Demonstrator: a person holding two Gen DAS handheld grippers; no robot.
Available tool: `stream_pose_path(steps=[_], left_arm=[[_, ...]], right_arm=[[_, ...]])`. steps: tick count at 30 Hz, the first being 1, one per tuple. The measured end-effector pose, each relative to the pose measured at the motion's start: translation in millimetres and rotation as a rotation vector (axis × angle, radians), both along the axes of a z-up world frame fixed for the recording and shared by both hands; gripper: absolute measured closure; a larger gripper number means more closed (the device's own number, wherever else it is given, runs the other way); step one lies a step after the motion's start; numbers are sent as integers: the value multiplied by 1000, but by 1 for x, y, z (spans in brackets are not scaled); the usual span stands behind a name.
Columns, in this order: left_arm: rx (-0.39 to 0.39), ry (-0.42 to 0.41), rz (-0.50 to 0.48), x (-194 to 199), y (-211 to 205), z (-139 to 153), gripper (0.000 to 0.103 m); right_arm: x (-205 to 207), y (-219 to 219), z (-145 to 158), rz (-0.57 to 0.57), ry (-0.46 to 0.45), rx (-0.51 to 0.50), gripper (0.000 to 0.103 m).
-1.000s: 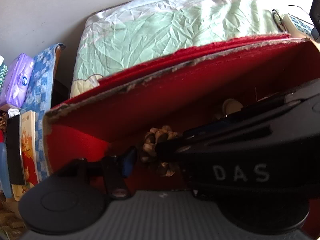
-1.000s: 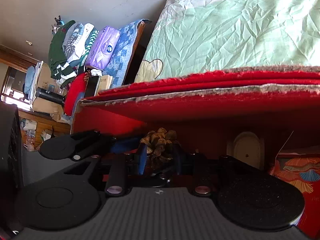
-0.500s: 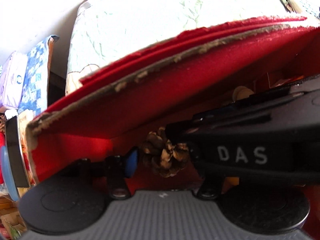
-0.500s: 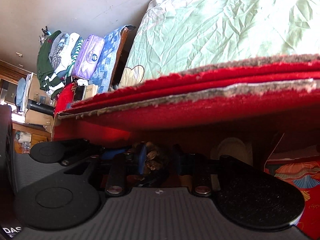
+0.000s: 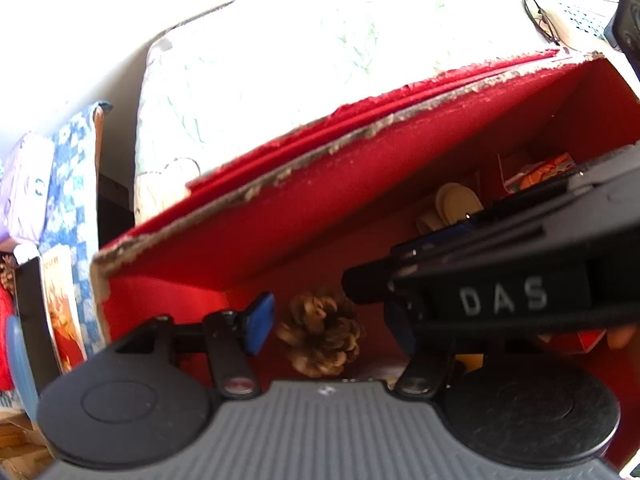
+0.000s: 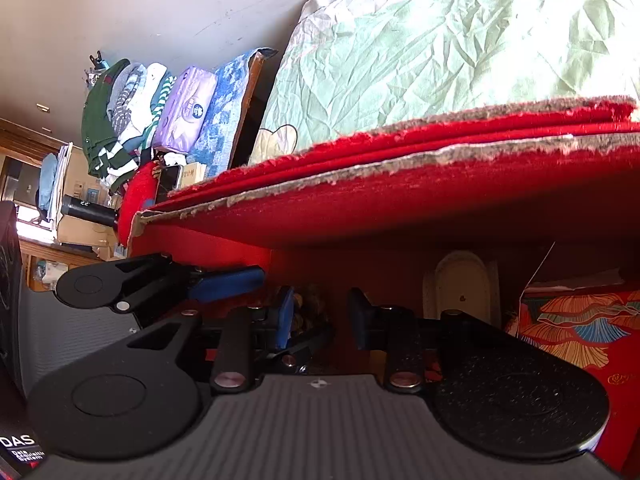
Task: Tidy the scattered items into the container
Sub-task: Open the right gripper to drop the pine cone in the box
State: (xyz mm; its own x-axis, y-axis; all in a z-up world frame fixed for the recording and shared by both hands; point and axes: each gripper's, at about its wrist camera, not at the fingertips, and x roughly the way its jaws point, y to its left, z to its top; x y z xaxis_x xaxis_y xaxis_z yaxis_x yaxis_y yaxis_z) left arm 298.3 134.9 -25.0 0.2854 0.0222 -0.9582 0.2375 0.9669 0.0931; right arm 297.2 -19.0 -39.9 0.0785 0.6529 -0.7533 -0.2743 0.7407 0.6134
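While the left gripper (image 5: 326,322) opens its jaws inside the red box (image 5: 360,184), the pine cone (image 5: 320,332) sits loose between the blue pads at lower centre of its view, touching neither. At lower centre of the right view, the right gripper (image 6: 318,314) hangs with jaws narrowly apart and nothing pinched; the cone (image 6: 310,308) shows dimly beyond them. Both tools crowd one corner, so the likely mishap is fingers knocking together or dragging the cone back out on withdrawal

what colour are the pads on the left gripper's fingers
Blue, on black arms. The left wrist view shows the pads best, beside the brown pine cone.
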Motion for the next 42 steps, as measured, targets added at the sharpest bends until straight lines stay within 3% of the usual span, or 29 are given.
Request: stream_pose_path(steps=[7,10,13,26,31,34,38,42], left_arm=[[-55,36,7,-10,5,5,38],[-92,52,5,-17,6,6,39],[-118,68,13,-19,5,5,37],[-140,6,49,-12,4,2,27],[-193,-39,48,-26,3,19,28],[-158,-90,43,-28,-6,29,27],[-104,-154,41,-33,-19,35,14],[-77,-177,80,-44,-23,41,13]], right_arm=[[-5,8,-2,10,8,-70,71],[-4,10,-8,-4,45,-56,73],[-4,12,-6,-21,26,-66,73],[-22,-20,22,-88,-60,-62,72],[-36,-31,32,-121,-130,-147,72],[-46,-36,34,-140,-180,-223,72],[-56,-43,36,-168,-211,-264,72],[-61,-48,38,-188,-224,-295,71]])
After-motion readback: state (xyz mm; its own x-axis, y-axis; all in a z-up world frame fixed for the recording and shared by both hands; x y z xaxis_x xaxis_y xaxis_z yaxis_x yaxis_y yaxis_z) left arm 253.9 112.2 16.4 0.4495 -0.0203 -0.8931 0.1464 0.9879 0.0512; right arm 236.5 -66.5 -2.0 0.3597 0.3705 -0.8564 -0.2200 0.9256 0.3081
